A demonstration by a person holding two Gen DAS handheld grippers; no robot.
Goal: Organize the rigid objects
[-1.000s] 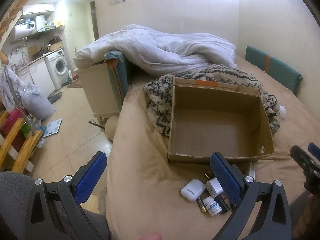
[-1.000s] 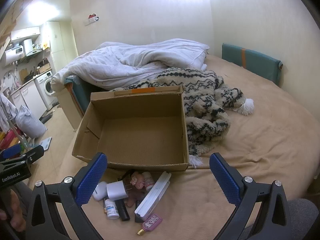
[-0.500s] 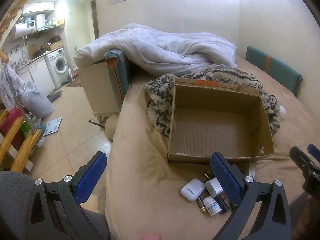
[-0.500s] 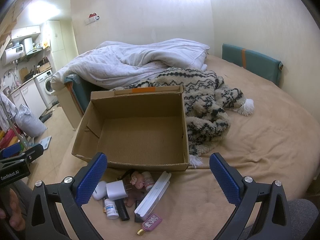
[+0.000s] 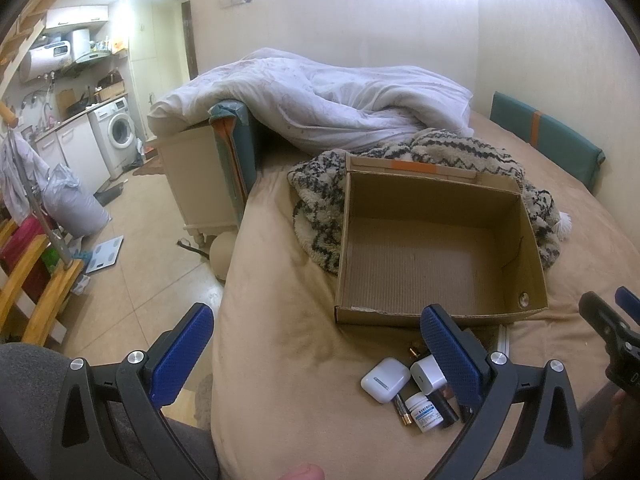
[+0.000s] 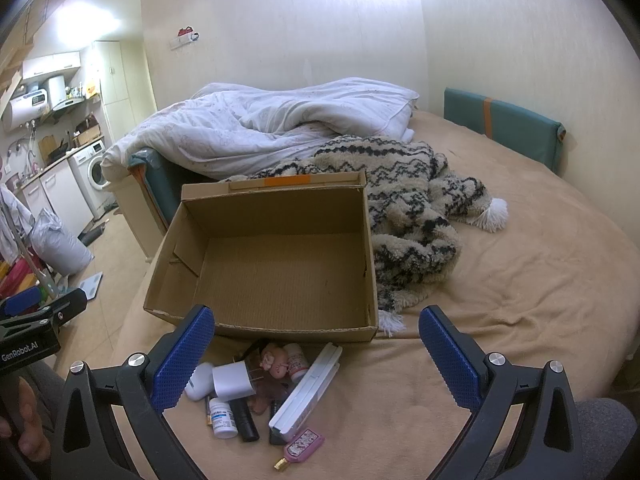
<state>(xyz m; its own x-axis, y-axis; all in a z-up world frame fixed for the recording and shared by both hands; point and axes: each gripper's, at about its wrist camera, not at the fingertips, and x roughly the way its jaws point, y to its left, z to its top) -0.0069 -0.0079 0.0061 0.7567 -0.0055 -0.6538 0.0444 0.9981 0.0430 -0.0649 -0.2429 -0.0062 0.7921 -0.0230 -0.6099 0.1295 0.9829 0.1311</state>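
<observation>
Left wrist view: left gripper (image 5: 316,346) held above the near edge of the bed (image 5: 280,360), jaws spread wide, nothing between them. Box (image 5: 436,316) sits open on the bed ahead, its floor bare. Just in front of the box's near wall lies a small pile: white case (image 5: 385,374), white charger (image 5: 427,375) touching it, pill bottle (image 5: 425,411) and battery (image 5: 402,410) nearer the camera, black tube (image 5: 445,405) beside the bottle. The gripper's right finger hides part of the pile. Patterned blanket (image 5: 316,208) lies behind and left of the box; white duvet (image 5: 340,108) further back. Right gripper's tip (image 5: 608,320) shows at the right edge.

Right wrist view: right gripper (image 6: 316,346) hovers over the same pile, jaws wide apart, empty. Box (image 6: 280,328) ahead, nothing in it. Pile between box and camera: case (image 6: 199,376), charger (image 6: 233,380), bottle (image 6: 223,418), tube (image 6: 246,420), a long white bar (image 6: 306,392) lying diagonally, a pink bottle (image 6: 302,446) nearest, a pink figure (image 6: 276,360) near the box wall. Left gripper (image 6: 44,312) shows at the left edge; state not readable here.
</observation>
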